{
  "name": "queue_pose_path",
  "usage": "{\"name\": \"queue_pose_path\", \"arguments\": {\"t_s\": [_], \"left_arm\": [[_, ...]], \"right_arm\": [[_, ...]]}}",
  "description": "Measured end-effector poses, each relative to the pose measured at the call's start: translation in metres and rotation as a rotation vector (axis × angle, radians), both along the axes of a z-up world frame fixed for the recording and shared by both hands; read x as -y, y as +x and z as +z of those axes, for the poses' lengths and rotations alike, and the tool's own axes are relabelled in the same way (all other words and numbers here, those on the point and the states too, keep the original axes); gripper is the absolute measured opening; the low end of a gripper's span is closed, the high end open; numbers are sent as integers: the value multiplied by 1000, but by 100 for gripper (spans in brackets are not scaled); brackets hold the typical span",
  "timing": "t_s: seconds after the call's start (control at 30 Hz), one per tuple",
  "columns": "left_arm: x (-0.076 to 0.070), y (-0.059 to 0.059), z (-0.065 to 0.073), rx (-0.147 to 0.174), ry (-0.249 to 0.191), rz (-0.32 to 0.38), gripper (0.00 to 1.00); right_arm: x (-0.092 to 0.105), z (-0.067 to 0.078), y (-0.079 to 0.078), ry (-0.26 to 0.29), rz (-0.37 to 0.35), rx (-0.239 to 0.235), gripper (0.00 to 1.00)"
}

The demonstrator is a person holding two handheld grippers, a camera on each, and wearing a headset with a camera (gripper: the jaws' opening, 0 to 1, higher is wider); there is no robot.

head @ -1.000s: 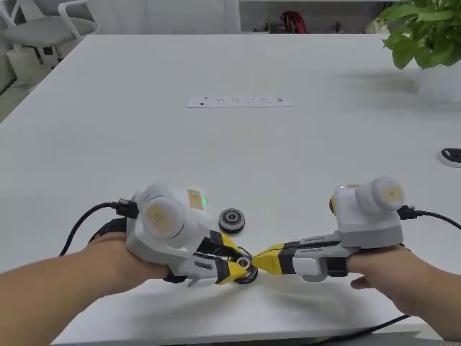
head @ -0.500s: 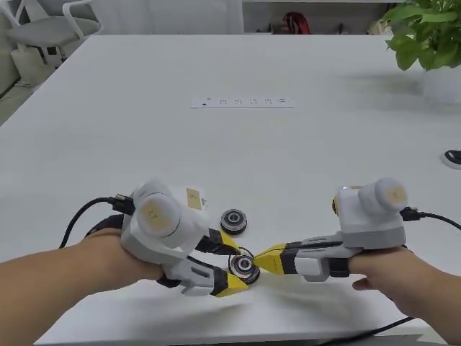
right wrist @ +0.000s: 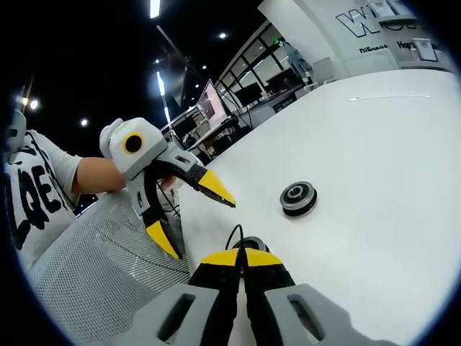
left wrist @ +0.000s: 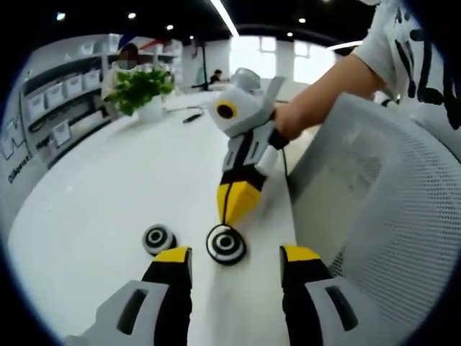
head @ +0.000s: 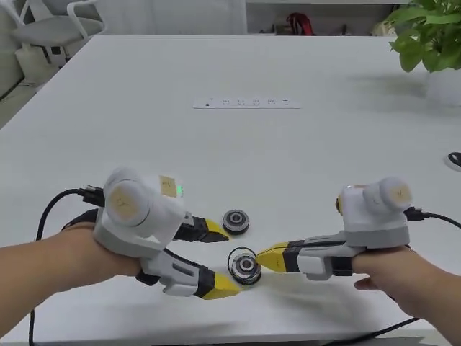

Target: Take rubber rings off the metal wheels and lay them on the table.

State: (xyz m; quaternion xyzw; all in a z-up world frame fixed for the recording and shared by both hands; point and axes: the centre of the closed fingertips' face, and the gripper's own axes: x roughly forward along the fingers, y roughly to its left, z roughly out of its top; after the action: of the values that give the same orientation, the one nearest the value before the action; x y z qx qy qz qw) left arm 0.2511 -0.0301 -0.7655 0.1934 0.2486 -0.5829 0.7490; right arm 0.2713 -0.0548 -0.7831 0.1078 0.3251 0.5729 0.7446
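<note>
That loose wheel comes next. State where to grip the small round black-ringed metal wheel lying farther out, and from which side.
Grip the small round black-ringed metal wheel across its outer rim, probably from above with the open left claw: it lies flat on the white table, hub up, free all round, beside that claw's far jaw.

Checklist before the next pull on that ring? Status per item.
1. Right gripper shut on the rubber ring: ok, a thin black loop runs from its tips.
2. Ring free of the near wheel: not ok, it loops down to the wheel.
3. Left gripper bracing that wheel: not ok, jaws open on either side, not touching.
4. Second wheel out of the way: ok, it sits apart.
5. Bare table to lay the ring: ok.
6. How much of the ring is off the wheel: cannot tell.
</note>
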Motion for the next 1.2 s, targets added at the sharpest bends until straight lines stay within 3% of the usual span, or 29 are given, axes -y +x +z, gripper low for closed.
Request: {"name": "queue_pose_path", "arguments": {"t_s": [0.73,0.97,1.2], "left_arm": [[-34,0,25,1,-63,90,70],[-44,2,28,3,-73,120,79],[-56,1,30,0,-81,149,80]], "right_arm": [[-7,13,3,-3,37,17,0],[-11,16,7,-6,49,25,0],[-17,19,12,-12,60,35,0]]}}
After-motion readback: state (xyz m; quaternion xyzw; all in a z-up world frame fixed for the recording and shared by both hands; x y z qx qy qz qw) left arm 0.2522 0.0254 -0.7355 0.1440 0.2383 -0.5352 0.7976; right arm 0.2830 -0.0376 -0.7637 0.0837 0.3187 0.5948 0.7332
